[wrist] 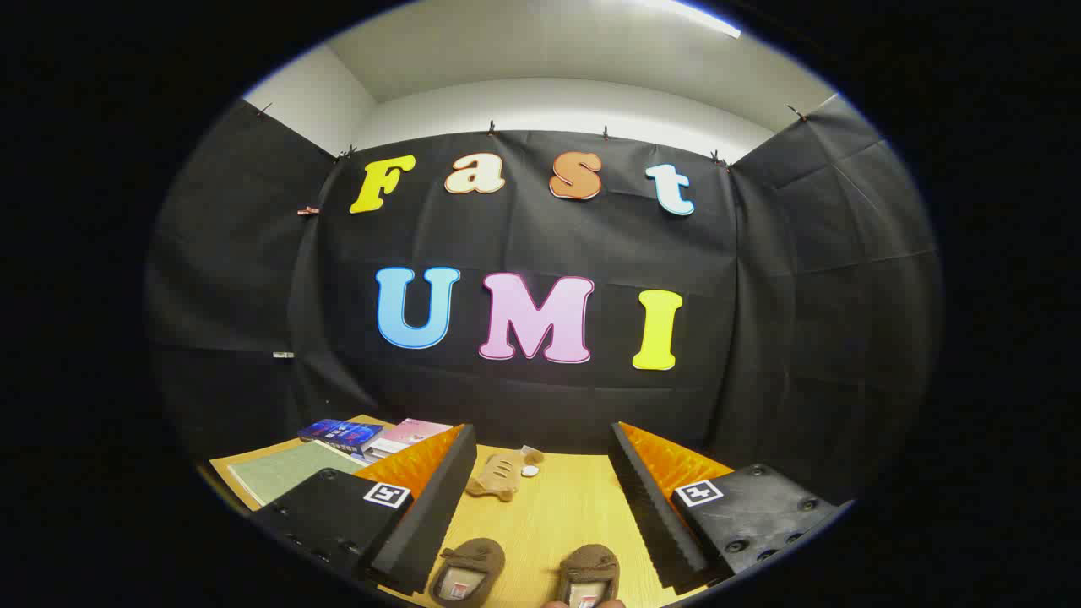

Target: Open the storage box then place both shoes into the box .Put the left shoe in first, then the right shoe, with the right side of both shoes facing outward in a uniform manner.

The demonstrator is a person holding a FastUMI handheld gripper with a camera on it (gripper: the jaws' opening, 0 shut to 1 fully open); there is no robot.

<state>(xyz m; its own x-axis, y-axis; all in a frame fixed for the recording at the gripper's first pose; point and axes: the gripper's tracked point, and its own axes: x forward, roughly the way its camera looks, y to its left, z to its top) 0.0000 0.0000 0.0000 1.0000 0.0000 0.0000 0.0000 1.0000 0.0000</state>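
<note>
Two small brown shoes stand side by side on the wooden table, one close to the left finger and the other closer to the right finger. Both lie low between my fingers, near their bases, with their openings facing up. My gripper is open, its fingers spread wide and nothing held between them. It hovers above the table and looks level toward the booth's back wall.
A small tan plush toy with a white round piece beside it lies just ahead of the fingers. Books and a pink booklet are stacked beyond the left finger, next to a green mat.
</note>
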